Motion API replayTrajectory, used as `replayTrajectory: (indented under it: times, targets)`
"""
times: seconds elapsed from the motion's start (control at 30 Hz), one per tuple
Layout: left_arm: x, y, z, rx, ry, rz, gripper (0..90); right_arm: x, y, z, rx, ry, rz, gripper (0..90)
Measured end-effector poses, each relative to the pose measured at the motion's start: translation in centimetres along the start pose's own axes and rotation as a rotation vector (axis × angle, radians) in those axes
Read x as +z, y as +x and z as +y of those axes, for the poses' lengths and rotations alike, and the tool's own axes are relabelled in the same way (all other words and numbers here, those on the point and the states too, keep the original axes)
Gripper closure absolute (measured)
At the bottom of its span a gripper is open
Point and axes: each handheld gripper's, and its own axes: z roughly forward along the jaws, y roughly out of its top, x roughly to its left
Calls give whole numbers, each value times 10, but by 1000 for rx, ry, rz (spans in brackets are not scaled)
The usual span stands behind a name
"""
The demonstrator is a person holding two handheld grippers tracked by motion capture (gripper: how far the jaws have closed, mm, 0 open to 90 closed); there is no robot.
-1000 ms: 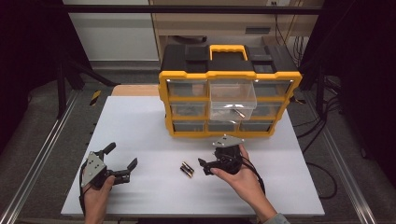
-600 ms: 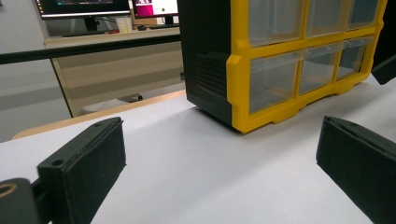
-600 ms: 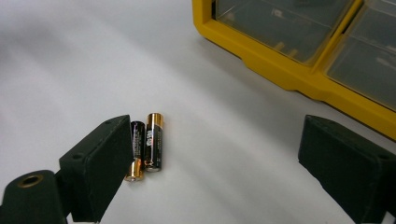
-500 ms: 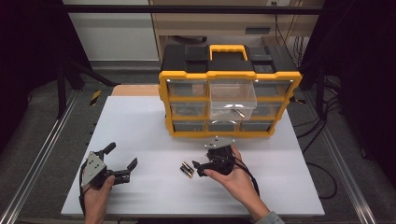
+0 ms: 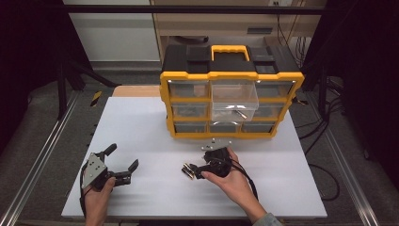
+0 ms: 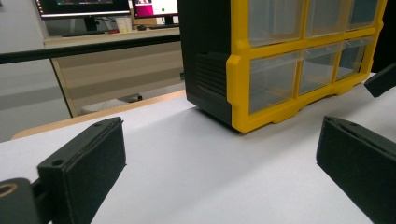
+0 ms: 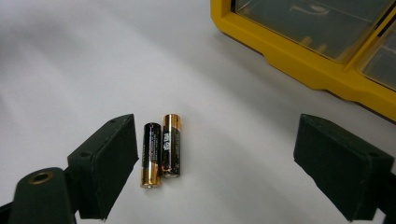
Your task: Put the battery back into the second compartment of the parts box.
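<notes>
The drawer cabinet [image 5: 230,101] stands at the back of the worktop [image 5: 141,127], its middle drawer [image 5: 234,99] pulled out. In front of the cabinet, two batteries [image 7: 161,148] lie side by side, touching; the right gripper [image 5: 196,168] is beside them, the left gripper [image 5: 123,159] well to their left.

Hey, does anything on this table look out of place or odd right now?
Two things stand out. One clear drawer in the middle of the yellow organizer is pulled out while the others sit flush. Two batteries lie loose on the white table, side by side with their gold ends opposite, between the right gripper's open jaws.
</notes>
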Motion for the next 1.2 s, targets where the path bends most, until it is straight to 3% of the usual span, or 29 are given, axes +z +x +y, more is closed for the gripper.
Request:
replayTrajectory:
  times: [0.07, 0.4, 0.67, 1.2]
  targets:
    - [0, 0, 0, -1, 0, 0, 10, 2, 2, 0, 13, 1, -4, 146]
    - [0, 0, 0, -2, -2, 2, 11, 9, 7, 0, -19, 16, 6, 182]
    - [0, 1, 0, -2, -2, 2, 12, 11, 11, 0, -32, 14, 20, 259]
    - [0, 1, 0, -2, -1, -1, 15, 21, 15, -2, -28, 70, 32, 541]
